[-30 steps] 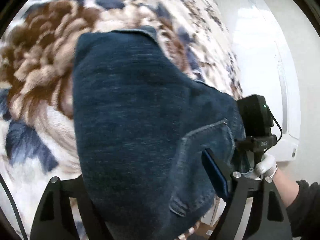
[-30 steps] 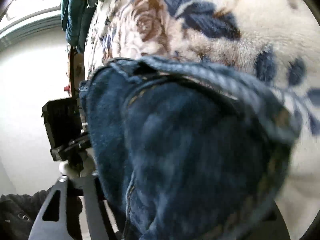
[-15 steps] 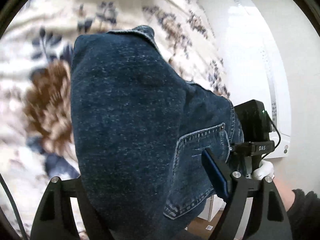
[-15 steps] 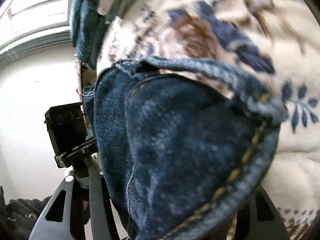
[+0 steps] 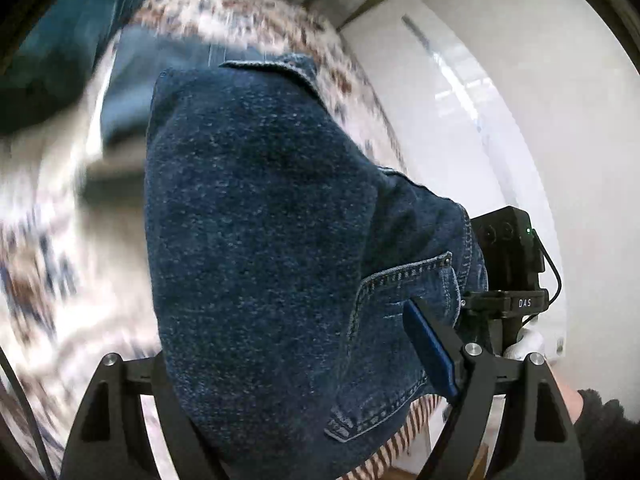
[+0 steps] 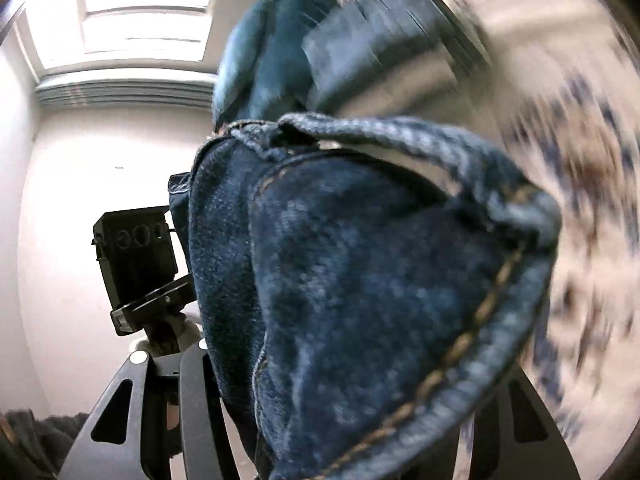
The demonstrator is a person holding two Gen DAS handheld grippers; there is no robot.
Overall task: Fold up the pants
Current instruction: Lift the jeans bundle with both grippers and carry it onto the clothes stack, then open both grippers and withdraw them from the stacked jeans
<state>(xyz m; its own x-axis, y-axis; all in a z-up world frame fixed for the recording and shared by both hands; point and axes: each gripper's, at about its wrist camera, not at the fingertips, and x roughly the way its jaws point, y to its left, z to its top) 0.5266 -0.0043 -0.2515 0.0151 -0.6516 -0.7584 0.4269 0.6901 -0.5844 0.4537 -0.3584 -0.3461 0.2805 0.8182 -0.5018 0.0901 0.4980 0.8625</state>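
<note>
Dark blue denim pants (image 5: 256,240) fill the left wrist view, with a back pocket (image 5: 400,344) at the lower right. My left gripper (image 5: 304,384) is shut on the pants, which hang over its fingers. In the right wrist view the same pants (image 6: 360,300) bulge close to the lens, with the waistband (image 6: 420,140) on top. My right gripper (image 6: 344,432) is shut on the pants; its right finger is mostly hidden by denim. Each view shows the other gripper's camera block (image 5: 508,248) (image 6: 134,256) just beyond the cloth.
A floral blanket (image 5: 48,260) in cream, brown and blue lies behind the pants, blurred by motion. Folded garments (image 6: 360,52) and teal cloth (image 6: 260,48) lie at its far end. A white wall (image 5: 480,100) is to one side.
Both grippers have swung the held pants along the blanket toward its far end. Folded garments and teal cloth have come into view. The grip on the pants is unchanged.
</note>
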